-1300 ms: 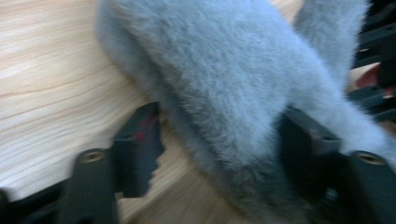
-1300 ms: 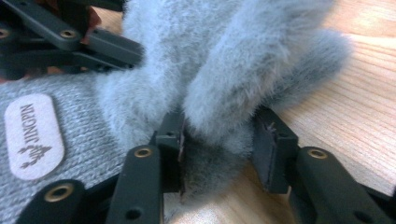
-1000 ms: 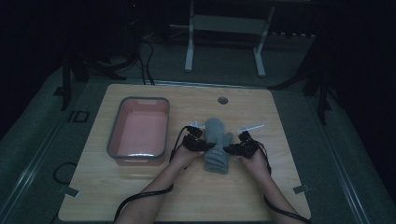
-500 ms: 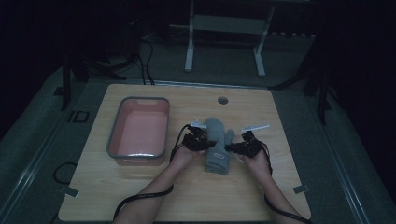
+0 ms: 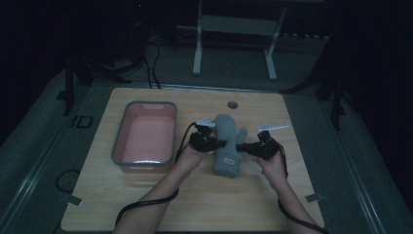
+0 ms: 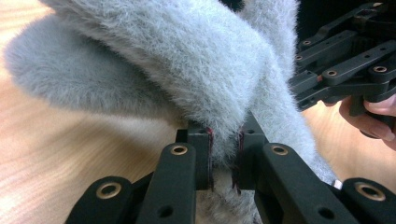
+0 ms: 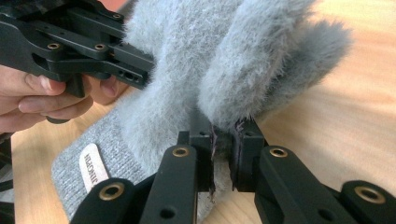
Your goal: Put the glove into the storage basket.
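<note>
Both tongs are clamped on the grey mitten (image 5: pixel 228 144), one at each edge near its middle. Along the left gripper (image 6: pixel 223 156), the two black jaws stand narrow with a fold of fluffy grey pile pinched between the pads; the right gripper (image 7: pixel 224 151) shows the same, its jaws nearly closed on a tuft of the fabric. From above, the left gripper (image 5: pixel 207 142) meets the mitten's left edge and the right gripper (image 5: pixel 254 147) its right edge, with the mitten between them on the wooden table (image 5: pixel 146 204).

Its ribbed cuff (image 7: pixel 93 163) lies toward the person and carries a small pale label (image 7: pixel 92 169) whose print is too blurred to read. The fluffy part seems lifted off the wood, though the dim light makes that hard to judge.

Farther left, well apart from the mitten, sits a grey-rimmed bin (image 5: pixel 144 137) with a pink inside; nothing can be made out in it.
</note>
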Demonstrator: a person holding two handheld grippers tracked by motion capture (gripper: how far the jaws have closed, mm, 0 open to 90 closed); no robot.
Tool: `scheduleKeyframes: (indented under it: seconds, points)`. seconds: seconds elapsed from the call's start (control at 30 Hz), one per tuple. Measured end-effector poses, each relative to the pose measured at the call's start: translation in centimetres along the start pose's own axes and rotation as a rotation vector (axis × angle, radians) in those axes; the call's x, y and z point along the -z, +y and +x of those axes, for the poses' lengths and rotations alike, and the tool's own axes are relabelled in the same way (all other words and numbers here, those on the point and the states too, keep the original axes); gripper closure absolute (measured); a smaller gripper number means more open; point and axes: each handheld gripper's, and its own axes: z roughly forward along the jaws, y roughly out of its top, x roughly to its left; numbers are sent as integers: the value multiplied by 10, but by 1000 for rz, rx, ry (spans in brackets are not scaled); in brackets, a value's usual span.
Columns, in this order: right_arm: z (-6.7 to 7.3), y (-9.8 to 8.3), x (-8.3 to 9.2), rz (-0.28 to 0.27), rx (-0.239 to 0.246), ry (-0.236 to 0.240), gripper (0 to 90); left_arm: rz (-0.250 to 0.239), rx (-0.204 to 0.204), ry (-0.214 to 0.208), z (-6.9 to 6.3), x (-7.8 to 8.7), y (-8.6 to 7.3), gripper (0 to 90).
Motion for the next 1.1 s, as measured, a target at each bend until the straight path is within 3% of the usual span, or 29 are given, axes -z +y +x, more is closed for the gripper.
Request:
scheduleKeyframes:
  seconds: [0.3, 0.6, 0.87, 1.1]
  points:
    - [24, 31, 10, -43, 39, -4, 817, -38, -27, 5, 0, 31, 23, 817]
    - [45, 63, 4, -57, 74, 15, 818, -71, -32, 25, 8, 67, 36, 816]
    - [68, 93, -9, -46, 118, 21, 817, -88, -31, 65, 18, 102, 43, 816]
    - [87, 111, -28, -55, 130, 63, 817, -101, -23, 96, 32, 133, 40, 815]
